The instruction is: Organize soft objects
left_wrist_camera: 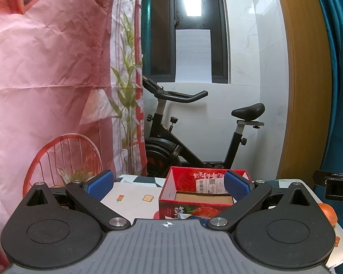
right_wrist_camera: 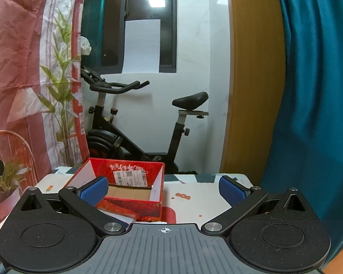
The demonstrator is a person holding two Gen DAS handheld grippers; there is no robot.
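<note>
On the counter [right_wrist_camera: 208,196] sits a red box [right_wrist_camera: 125,189], looks empty inside; left hand-held gripper [left_wrist_camera: 169,187] and right hand-held gripper [right_wrist_camera: 163,189] both spread wide, holding nothing; can't spot any soft objects, so I'd guess sorting's barely started.

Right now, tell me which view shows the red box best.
Right wrist: the red box shows its open top and cardboard floor, only the left corner hidden. Left wrist: the box sits partly behind a fingertip.
</note>
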